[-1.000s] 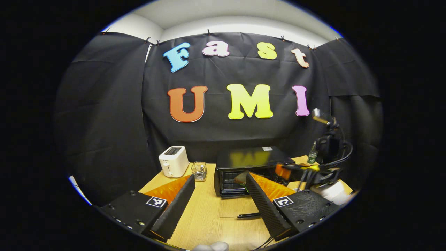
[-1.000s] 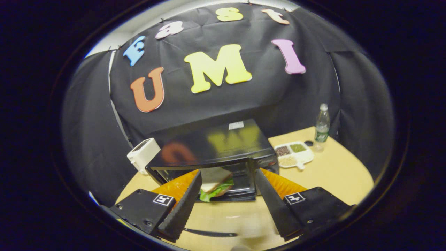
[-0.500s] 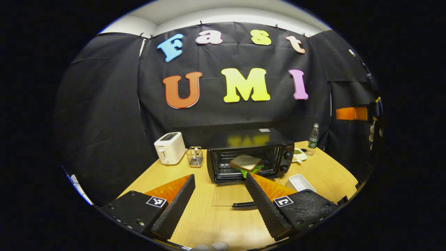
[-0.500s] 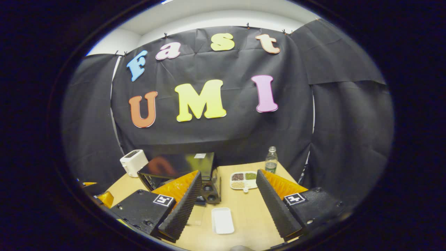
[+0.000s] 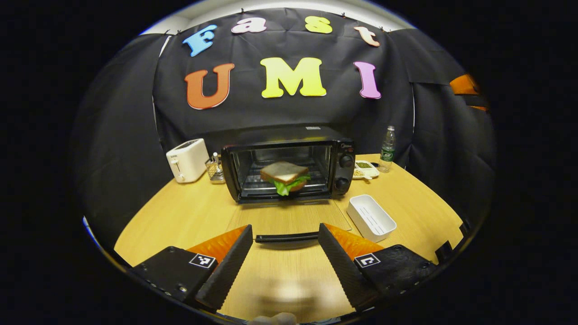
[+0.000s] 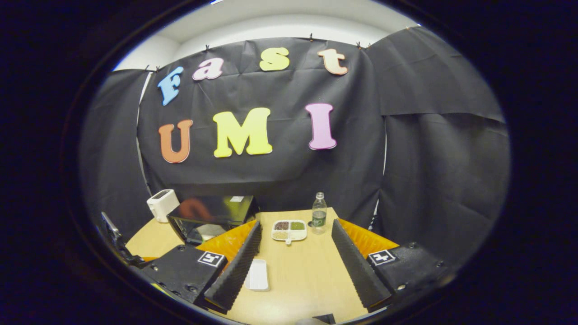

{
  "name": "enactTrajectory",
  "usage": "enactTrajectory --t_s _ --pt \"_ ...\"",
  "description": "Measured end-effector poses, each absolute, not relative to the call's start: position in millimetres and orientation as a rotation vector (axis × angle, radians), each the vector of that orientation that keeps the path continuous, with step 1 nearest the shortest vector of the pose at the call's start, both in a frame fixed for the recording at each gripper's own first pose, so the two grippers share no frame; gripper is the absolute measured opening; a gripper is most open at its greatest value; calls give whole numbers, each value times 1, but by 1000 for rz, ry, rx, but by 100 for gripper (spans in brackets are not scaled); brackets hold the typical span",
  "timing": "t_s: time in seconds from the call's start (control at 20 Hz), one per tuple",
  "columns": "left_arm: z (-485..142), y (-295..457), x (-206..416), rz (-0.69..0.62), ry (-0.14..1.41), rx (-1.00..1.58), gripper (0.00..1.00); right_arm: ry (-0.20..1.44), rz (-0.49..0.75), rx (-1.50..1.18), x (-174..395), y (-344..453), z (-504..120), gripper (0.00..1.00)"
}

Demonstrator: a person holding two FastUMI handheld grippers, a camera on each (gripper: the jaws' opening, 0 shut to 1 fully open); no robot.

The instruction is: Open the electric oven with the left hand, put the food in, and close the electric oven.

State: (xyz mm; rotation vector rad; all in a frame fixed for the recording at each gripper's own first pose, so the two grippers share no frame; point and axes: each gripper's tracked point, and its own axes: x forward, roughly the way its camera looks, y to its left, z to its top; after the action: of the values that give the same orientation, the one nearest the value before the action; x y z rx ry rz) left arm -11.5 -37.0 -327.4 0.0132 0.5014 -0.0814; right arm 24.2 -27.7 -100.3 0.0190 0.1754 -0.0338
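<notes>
The black electric oven (image 5: 289, 151) stands at mid-table with its glass door (image 5: 271, 219) folded down flat. A sandwich (image 5: 285, 176) with lettuce rests on the rack inside. My left gripper (image 5: 285, 230) is open low over the table, and the door's black handle (image 5: 286, 237) lies crosswise between its fingertips. My right gripper (image 6: 296, 225) is open and holds nothing; it points at the table to the right of the oven (image 6: 210, 216). From the left gripper view, part of that gripper (image 5: 465, 88) shows high at the right edge.
A white toaster (image 5: 187, 159) and a small wire holder (image 5: 216, 169) stand left of the oven. A white tray (image 5: 371, 217) lies to its right. Behind that are a compartment dish (image 6: 289, 230) and a water bottle (image 6: 319, 218).
My right gripper let go of the sandwich in the oven, then drew back up and to the right. My left gripper sank toward the open door's handle.
</notes>
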Motion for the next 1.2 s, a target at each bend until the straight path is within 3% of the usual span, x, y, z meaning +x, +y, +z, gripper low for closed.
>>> enactTrajectory --t_s 0.7,1.2 --pt "-443 -38 18 -53 669 -32 96 249 -116 -44 0 -66 -104 91" --pt "-442 -36 30 -59 681 -39 96 278 -114 -45 15 -65 -108 91"
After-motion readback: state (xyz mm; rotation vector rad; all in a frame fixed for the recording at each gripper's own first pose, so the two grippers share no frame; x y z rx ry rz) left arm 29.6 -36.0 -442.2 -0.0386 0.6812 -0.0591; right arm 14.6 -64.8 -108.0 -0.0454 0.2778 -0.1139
